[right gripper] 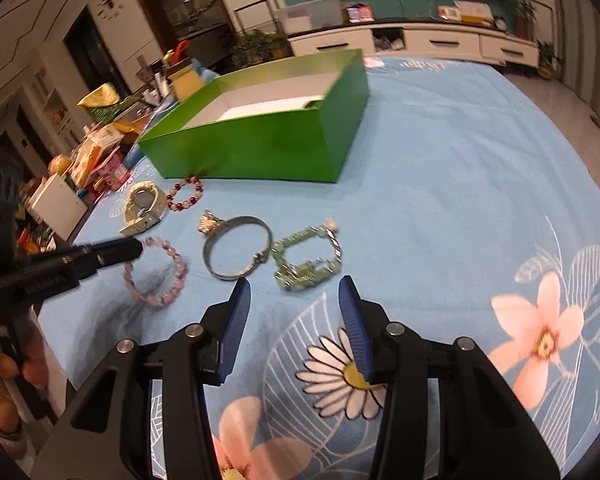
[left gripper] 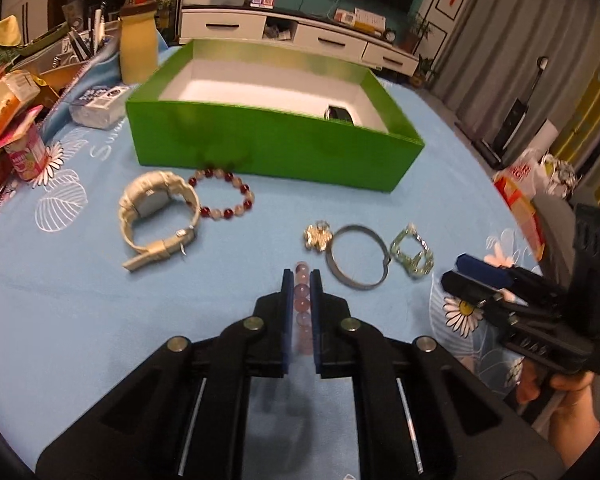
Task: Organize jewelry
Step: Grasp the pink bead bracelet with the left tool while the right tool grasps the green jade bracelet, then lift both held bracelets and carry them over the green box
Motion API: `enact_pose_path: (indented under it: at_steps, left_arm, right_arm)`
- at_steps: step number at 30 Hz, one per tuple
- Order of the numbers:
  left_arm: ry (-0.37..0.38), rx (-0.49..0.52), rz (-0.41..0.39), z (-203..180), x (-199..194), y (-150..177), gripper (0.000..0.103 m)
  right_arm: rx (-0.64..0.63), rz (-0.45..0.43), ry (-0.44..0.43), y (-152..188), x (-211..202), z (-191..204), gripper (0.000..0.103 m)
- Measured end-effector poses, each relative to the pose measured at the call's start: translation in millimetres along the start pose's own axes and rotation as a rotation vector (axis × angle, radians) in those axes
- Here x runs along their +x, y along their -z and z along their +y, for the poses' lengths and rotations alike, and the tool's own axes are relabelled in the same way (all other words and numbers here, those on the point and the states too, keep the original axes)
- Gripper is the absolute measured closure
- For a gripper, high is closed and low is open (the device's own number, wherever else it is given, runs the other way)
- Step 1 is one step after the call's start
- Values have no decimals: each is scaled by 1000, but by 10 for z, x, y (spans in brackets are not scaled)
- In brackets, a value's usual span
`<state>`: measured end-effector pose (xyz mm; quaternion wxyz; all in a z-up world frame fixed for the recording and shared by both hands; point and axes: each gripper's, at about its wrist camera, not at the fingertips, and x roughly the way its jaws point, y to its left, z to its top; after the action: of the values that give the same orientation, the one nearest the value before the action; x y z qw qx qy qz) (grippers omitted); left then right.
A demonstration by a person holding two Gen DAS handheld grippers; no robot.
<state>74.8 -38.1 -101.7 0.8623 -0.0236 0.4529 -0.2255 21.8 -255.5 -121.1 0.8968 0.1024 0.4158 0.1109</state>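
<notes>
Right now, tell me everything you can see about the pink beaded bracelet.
The pink beaded bracelet is a ring of round, translucent pale pink beads that look like glass or stone. It lies on the blue floral tablecloth, left of the silver metal bangle. The left gripper has its jaws shut on one side of the ring, beads lined up between them.

Right gripper [right gripper: 294, 290] — fingers spread — hovers near green bracelet [right gripper: 306, 258] (on tablecloth [right gripper: 440, 200]).
</notes>
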Motion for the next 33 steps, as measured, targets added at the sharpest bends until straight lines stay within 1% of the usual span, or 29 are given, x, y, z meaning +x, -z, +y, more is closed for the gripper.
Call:
enact_pose_path:
  at_steps: [3,6,7,11,13,14,16,18,19,20,24,27,30,33]
  left_arm:
    - [3,-17,-3,45,-45,-27,95]
    - [3,-30,2,74,-47,-27,96]
    - [6,-34,5,81,-47,-24,96]
    - [12,-35,10,126,-47,2,96]
    - [14,-37,13,133,-33,10,95]
    - [17,-40,15,135,-26,8,96]
    - [25,-45,13,145,-20,7,96]
    - [30,-44,8,137,-31,5,96]
    - [30,-43,6,133,-37,4,96]
    - [31,-43,5,135,-43,4,96]
    - [40,-51,-3,150,-91,3,96]
    - [46,-54,-12,149,-133,-5,96]
    - [49,-48,-22,128,-179,-14,96]
    - [50,-42,-28,102,-216,-22,96]
  right_arm:
    - [-69,8,-9,-57,90,121,57]
    - [-159,20,12,-118,206,231,57]
    - [-178,26,24,-129,234,242,58]
    - [-251,86,71,-91,396,247,74]
    - [-294,72,95,-56,391,264,79]
    - [-299,79,103,-46,401,255,90]
    - [-293,70,119,-25,403,217,95]
    - [-273,62,113,-25,380,189,97]
    - [-261,52,108,-26,357,181,100]
    - [-246,43,103,-33,326,166,101]
    - [-143,-9,40,-90,128,71,101]
    - [-84,-32,-11,-122,10,31,101]
    - [-28,-54,-64,-150,-118,3,101]
    - [-3,-79,-94,-179,-238,24,101]
